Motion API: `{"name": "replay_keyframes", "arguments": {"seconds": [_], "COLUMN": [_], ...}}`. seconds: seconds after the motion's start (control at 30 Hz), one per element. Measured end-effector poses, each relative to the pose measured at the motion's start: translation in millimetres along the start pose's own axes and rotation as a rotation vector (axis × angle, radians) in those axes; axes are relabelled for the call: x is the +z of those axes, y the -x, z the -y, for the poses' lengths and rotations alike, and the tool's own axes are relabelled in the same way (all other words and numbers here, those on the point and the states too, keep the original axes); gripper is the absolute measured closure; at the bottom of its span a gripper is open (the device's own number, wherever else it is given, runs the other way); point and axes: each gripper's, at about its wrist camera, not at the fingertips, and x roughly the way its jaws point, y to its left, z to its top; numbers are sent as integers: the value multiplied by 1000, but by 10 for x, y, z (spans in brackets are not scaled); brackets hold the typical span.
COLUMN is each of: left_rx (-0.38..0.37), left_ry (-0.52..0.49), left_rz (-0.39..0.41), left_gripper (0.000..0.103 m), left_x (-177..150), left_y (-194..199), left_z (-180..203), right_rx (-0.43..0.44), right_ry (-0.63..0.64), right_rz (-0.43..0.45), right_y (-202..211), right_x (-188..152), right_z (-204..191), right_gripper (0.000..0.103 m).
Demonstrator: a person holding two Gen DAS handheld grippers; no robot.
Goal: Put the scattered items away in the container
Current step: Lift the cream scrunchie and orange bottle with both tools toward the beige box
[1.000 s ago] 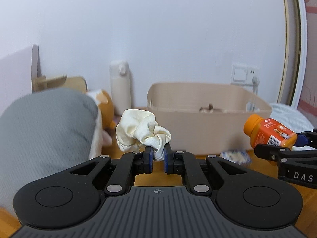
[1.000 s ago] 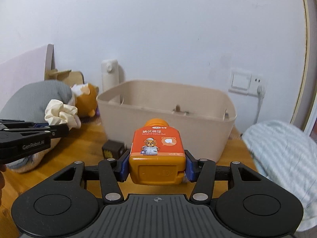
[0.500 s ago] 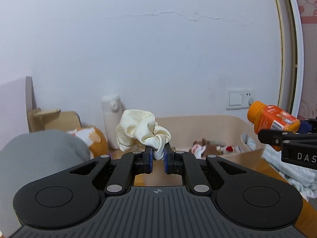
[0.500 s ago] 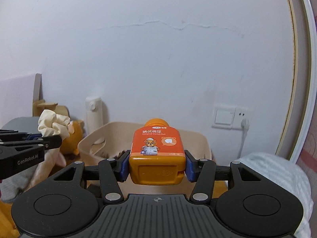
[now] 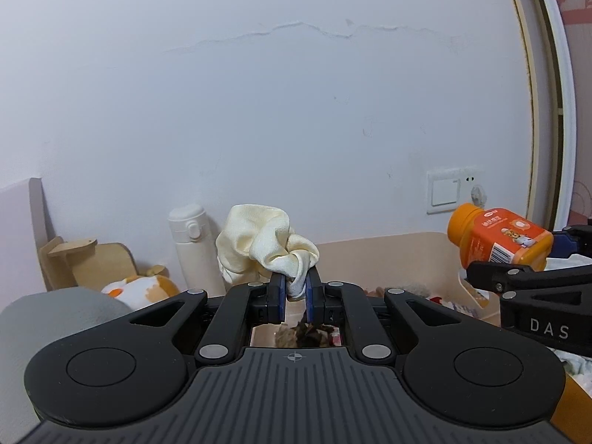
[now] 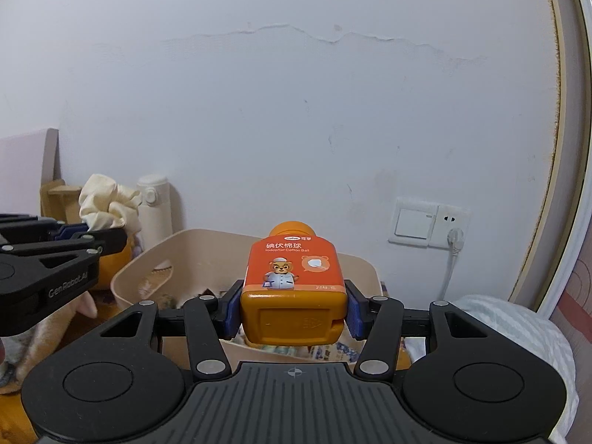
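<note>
Orange bottle: long axis runs away from the camera, cap toward the far wall, base nearest the lens, label up. It sits above the near rim of the beige container. Right gripper fingers partly spread, pinching the bottle's sides at its base. Left gripper fingers pressed nearly together, pinching a fold of the cream scrunchie, which bunches up and left, over the container.

Wooden tabletop: beige container, white flask, plush toy.
</note>
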Motion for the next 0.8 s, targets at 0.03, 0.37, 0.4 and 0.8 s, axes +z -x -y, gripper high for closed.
{"name": "replay_keyframes", "arguments": {"seconds": [0.03, 0.37, 0.4, 0.8], "left_rx": [-3, -34, -33, -67], "left_ry": [1, 40, 43, 71], "left_rz": [-11, -174, -188, -384], "left_gripper": [93, 93, 93, 93], "left_x": [12, 78, 69, -57], "left_y": [-55, -617, -661, -1186], "left_z": [8, -34, -35, 10], "right_rx": [-2, -25, -26, -8], "right_ry": [2, 18, 17, -28], "right_rz": [-7, -113, -126, -272], "right_y": [-36, -514, -562, -1090], "right_x": [8, 19, 14, -88], "right_z": [15, 173, 194, 312], "right_gripper": [53, 53, 53, 53]}}
